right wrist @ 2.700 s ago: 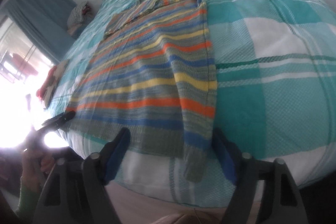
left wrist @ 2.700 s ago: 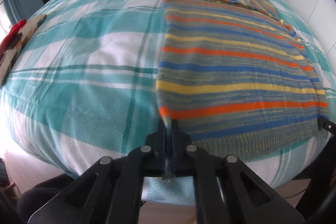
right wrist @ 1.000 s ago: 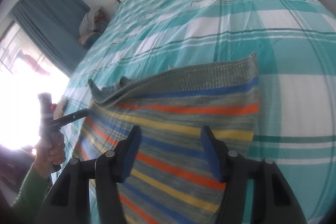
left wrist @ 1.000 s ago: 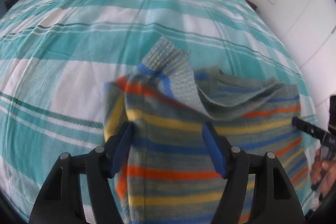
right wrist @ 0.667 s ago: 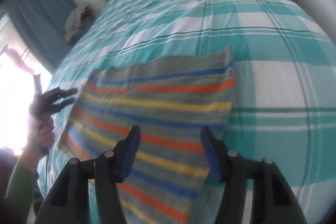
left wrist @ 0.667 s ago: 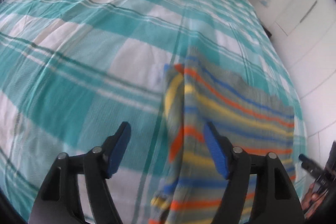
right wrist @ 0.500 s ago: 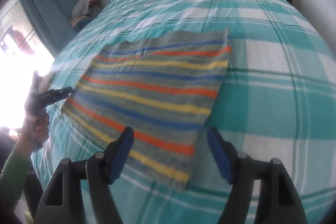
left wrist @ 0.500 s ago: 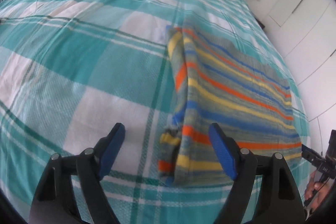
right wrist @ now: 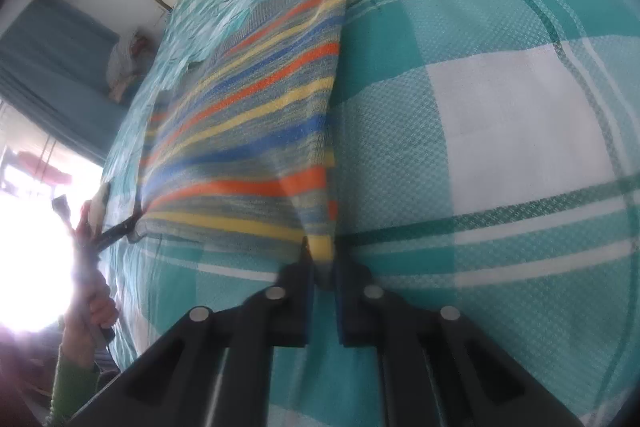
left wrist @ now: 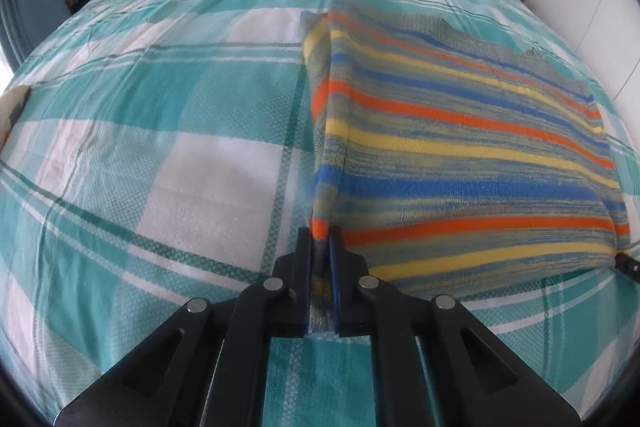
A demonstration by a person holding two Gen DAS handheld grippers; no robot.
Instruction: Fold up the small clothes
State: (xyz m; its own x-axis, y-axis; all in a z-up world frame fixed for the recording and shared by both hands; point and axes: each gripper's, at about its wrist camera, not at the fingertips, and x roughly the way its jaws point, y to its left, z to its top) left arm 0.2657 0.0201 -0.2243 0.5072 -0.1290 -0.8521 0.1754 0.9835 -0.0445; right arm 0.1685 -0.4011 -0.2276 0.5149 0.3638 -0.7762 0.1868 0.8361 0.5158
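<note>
Mid-fold: striped sweater [left wrist: 460, 155] lying already doubled on the checked bed [left wrist: 160, 147], filling the 1-to-3 o'clock part of the left wrist view. Left gripper [left wrist: 320, 267] closing, jaws clamped on the near corner at 6 o'clock; right gripper [right wrist: 322, 259] shut on the opposite near corner. Next, probably: lifting both corners together and carrying them toward 12 o'clock, keeping the edges aligned.

Knitted striped sweater [left wrist: 460, 155] lies on woven checked bedspread [left wrist: 160, 107].
</note>
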